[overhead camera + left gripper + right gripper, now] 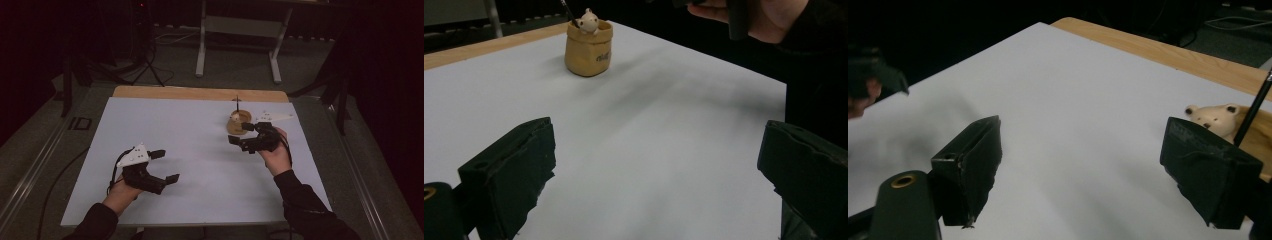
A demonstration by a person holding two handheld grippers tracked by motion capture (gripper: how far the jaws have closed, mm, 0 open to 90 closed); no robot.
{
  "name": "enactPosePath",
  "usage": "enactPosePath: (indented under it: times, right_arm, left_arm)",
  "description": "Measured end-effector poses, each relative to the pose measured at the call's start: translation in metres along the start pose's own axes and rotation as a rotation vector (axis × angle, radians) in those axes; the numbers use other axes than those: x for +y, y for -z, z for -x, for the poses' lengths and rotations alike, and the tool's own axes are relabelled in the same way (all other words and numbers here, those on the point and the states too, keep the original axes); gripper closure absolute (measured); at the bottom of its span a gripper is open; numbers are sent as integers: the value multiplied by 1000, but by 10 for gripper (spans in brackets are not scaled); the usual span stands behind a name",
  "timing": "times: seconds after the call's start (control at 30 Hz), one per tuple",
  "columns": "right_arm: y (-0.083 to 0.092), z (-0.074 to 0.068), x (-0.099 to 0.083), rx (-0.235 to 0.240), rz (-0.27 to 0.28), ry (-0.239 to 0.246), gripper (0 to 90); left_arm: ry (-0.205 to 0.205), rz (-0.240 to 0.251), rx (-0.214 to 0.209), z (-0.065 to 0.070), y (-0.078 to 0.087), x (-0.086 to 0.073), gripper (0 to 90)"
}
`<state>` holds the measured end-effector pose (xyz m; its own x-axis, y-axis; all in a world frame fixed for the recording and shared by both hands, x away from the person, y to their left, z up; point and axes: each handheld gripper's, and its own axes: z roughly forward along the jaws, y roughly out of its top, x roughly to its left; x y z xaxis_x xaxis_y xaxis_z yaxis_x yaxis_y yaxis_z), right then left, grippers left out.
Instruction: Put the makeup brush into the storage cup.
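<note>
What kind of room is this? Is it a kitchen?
Probably not a kitchen; it looks like a lab or workshop. A bare white table stands on grey carpet, with a tripod and floor cables behind it, and another table frame beyond.

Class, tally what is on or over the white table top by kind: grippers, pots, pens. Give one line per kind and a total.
Grippers: 2, the left gripper and the right gripper
Pots: 1, the tan pot with a small bear figure at its rim
Pens: 1, the dark pen standing in the pot
Total: 4
</note>
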<state>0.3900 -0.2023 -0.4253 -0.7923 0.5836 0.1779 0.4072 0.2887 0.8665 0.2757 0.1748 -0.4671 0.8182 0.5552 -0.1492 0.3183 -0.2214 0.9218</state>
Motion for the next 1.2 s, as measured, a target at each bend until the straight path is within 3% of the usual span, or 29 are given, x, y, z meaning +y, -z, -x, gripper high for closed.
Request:
enactPosePath:
  times: [0.13, 0.3, 0.7, 0.9, 1.13, 1.2]
  right_arm:
    - [7, -12, -9, 23, 12, 42, 169]
    - [15, -19, -18, 71, 8, 37, 162]
    - [32, -31, -50, 68, -35, 136, 148]
    - [41, -29, -66, 62, -48, 125, 148]
    - [51, -27, -82, 53, -65, 112, 148]
    - [54, -26, -85, 42, -69, 112, 146]
  left_arm:
    - [13, 11, -10, -3, 2, -1, 25]
    - [-6, 12, -12, -3, 7, -2, 25]
    - [-14, -6, 11, -6, 21, -11, 25]
    - [-39, -24, -4, -6, 27, -18, 25]
    - [-34, -44, -27, -7, 33, -26, 25]
    - [-26, -41, -17, -8, 36, -31, 25]
